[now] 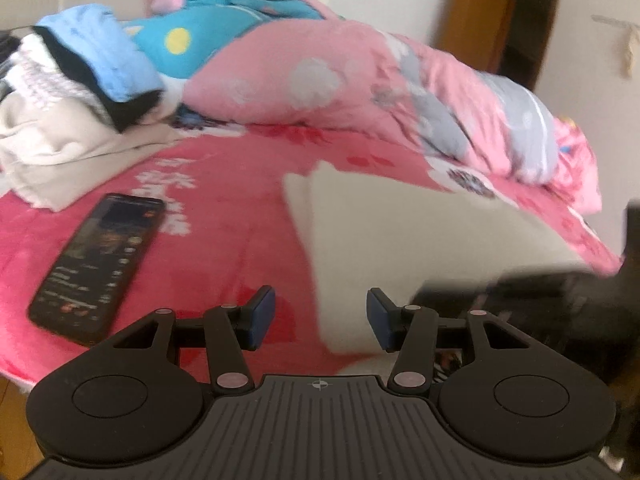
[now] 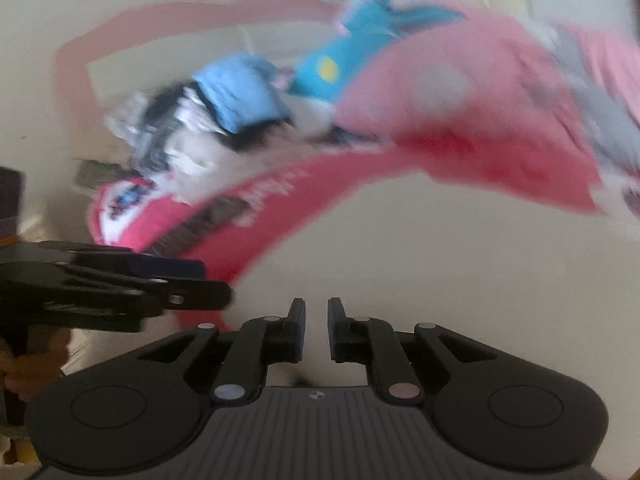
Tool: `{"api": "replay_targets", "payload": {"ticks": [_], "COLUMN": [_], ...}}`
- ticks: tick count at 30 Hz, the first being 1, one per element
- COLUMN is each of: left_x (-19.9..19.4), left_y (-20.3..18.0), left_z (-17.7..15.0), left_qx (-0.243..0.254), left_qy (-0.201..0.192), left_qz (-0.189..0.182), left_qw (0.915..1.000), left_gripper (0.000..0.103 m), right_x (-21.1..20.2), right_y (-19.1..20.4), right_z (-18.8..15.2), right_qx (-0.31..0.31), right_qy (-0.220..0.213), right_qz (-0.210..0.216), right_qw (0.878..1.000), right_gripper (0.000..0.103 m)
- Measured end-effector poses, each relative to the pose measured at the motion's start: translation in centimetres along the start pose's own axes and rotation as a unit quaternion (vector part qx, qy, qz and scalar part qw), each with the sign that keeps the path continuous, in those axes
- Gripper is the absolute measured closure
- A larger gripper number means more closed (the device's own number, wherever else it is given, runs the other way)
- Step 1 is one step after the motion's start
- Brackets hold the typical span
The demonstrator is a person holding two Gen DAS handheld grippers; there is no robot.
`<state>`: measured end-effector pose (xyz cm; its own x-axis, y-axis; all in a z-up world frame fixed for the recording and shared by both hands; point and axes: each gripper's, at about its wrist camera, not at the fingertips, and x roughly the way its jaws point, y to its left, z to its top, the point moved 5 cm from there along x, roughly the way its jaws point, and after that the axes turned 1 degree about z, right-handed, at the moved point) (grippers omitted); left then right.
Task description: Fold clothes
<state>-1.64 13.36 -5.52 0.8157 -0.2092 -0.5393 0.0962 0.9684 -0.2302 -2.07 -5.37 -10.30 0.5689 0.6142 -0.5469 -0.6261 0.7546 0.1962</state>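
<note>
Your cream-white, flat, soft cloth garment [image 1: 372, 240] lies spread on the pink fleece bed cover [image 1: 224, 240], just ahead of your left gripper [image 1: 321, 318], whose jaws stand wide apart and hold nothing. Your right gripper [image 2: 316, 330] hovers over the same pale cloth with its jaws nearly closed, a narrow gap between them; nothing shows in that gap.

The cloth looks light and limp, so it should droop and crease wherever you lift it. Pinch a corner or a straight edge, taking all layers, since the far-left corner [image 1: 298, 178] looks doubled.

Count: one cream garment in front of you, one heap of mixed clothes [image 1: 72, 92] far left, one dark smartphone [image 1: 96, 264] near left, one pink patterned quilt [image 1: 360, 92] at the far side.
</note>
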Motion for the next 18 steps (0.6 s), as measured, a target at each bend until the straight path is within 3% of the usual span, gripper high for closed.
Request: {"api": "replay_targets", "payload": {"ticks": [4, 7, 11, 14, 18], "left_x": [-0.3, -0.5, -0.7, -0.8, -0.7], "left_y": [1.5, 2.0, 2.7, 3.2, 2.9], "left_z": [0.4, 0.5, 0.7, 0.8, 1.0], "left_qx": [-0.026, -0.034, -0.044, -0.052, -0.051], "left_qy": [-0.006, -0.008, -0.010, -0.012, -0.010], "left_qz": [0.007, 0.014, 0.022, 0.029, 0.031], "left_qw": [0.9996, 0.9993, 0.9987, 0.9981, 0.9982], "left_gripper": [0.053, 0.053, 0.053, 0.053, 0.053], "right_x": [3.8, 3.3, 2.4, 6.0, 6.1], "right_y": [0.5, 1.0, 3.4, 3.8, 4.9], "right_z": [-2.3, -0.9, 0.9, -1.1, -1.3], "right_qx": [-0.008, -0.010, -0.049, -0.055, -0.092], "right_qy": [0.029, 0.041, 0.000, 0.034, 0.018], "right_qz": [0.005, -0.001, 0.025, 0.034, 0.019], "right_qw": [1.000, 0.999, 0.998, 0.997, 0.995], "right_gripper": [0.091, 0.091, 0.091, 0.091, 0.090]}}
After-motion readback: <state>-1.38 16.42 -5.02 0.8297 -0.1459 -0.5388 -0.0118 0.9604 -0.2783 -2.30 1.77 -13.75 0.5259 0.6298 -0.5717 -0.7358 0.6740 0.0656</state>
